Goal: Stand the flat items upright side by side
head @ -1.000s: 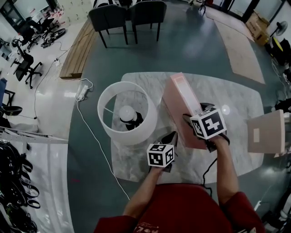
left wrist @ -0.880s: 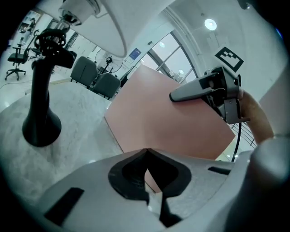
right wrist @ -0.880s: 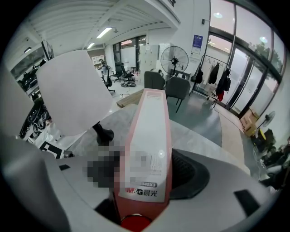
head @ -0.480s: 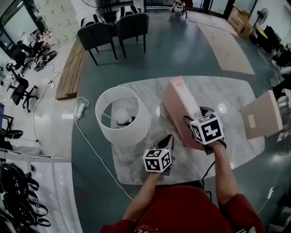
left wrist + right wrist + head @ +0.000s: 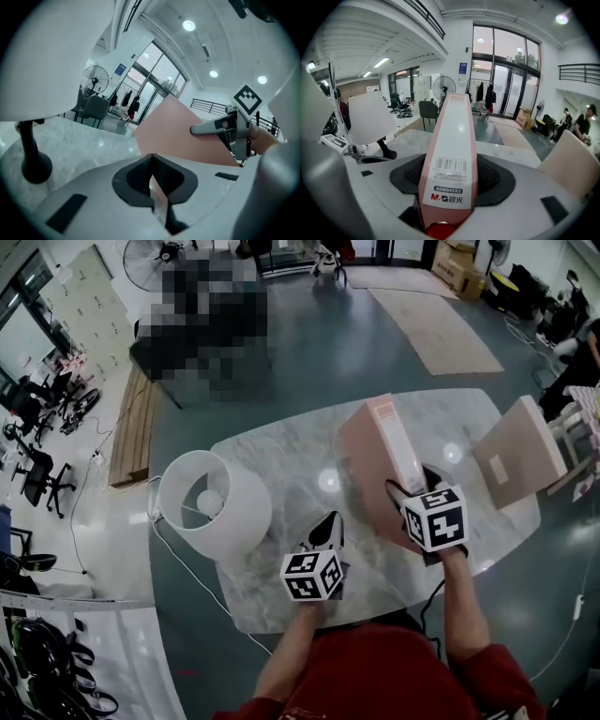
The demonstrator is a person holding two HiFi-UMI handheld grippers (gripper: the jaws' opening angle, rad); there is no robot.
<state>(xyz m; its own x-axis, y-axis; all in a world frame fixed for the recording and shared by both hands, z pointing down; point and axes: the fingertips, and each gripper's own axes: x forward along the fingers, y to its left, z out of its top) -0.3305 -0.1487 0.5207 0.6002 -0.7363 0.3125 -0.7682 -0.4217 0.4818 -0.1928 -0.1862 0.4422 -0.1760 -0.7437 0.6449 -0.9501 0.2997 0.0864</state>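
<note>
Progress: partway, by my reading. Pink file box [image 5: 382,460] stands on edge in the middle of the marble table [image 5: 272,563], spine toward the person, spine's long axis vertical, depth running away. Right gripper [image 5: 410,491] clamps that spine, jaws having just tightened on it. Left gripper [image 5: 328,526] closed on nothing, just beside. Second file box [image 5: 520,451] stands well apart near the right end. Setting the two side by side is left.

The pink binder [image 5: 450,140] reads "ADM945X3" (brand "M&G").
</note>
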